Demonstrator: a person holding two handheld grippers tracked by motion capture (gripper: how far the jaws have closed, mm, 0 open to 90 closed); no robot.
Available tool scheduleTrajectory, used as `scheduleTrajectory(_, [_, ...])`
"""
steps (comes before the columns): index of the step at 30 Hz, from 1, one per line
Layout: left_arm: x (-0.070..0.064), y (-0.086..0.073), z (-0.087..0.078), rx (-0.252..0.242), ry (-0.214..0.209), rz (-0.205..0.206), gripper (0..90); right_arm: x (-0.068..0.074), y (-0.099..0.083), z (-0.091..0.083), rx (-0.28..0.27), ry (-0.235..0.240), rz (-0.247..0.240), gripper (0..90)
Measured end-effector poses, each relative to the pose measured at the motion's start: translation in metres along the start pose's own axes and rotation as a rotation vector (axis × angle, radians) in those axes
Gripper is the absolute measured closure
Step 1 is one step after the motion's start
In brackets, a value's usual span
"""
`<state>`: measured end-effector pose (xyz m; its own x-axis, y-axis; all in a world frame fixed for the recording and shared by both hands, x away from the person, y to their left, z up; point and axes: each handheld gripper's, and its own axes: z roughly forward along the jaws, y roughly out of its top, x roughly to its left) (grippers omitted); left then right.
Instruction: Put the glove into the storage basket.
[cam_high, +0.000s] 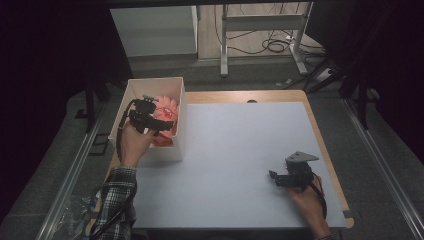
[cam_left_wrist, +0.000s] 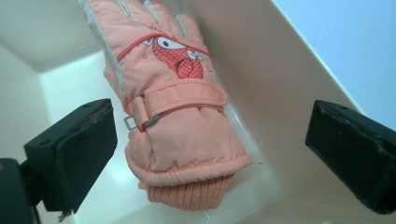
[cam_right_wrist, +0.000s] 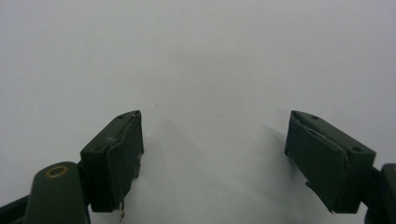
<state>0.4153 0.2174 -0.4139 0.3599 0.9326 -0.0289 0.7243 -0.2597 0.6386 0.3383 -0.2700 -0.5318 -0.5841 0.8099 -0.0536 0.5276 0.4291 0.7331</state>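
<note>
A peach-pink padded glove (cam_left_wrist: 173, 107) with a red spotted cartoon patch, a strap and a knit cuff lies inside a white box (cam_high: 131, 90) at the table's left edge; the glove (cam_high: 167, 107) also shows in the high view. My left gripper (cam_high: 161, 125) hovers over the box, open, with its jaws wide on either side of the glove's cuff and not touching it; in its own view the left gripper (cam_left_wrist: 215, 154) frames the cuff. My right gripper (cam_high: 274, 177) rests low over the white tabletop (cam_high: 235, 150) at the right, open and empty (cam_right_wrist: 212, 154).
The white box has tall walls around the glove. Wooden table edge (cam_high: 325, 145) runs along the right. Beyond the table stand a metal frame (cam_high: 260, 30) and floor cables (cam_high: 272, 45). Dark curtains flank both sides.
</note>
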Motion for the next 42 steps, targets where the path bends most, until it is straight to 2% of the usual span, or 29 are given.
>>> scheduleTrajectory(21, [-0.010, -0.019, -0.026, -0.072, -0.044, 0.037, 2.6, 0.000, 0.000, 0.000, 0.000, 0.000, 0.000, 19.7])
scheduleTrajectory(32, [-0.020, -0.038, -0.039, -0.111, -0.080, 0.060, 2.6, 0.000, 0.000, 0.000, 0.001, 0.000, 0.001, 19.6])
scheduleTrajectory(42, [-0.032, -0.054, -0.041, -0.121, -0.097, 0.091, 2.7, 0.000, 0.000, 0.000, 0.002, 0.000, -0.002, 19.7])
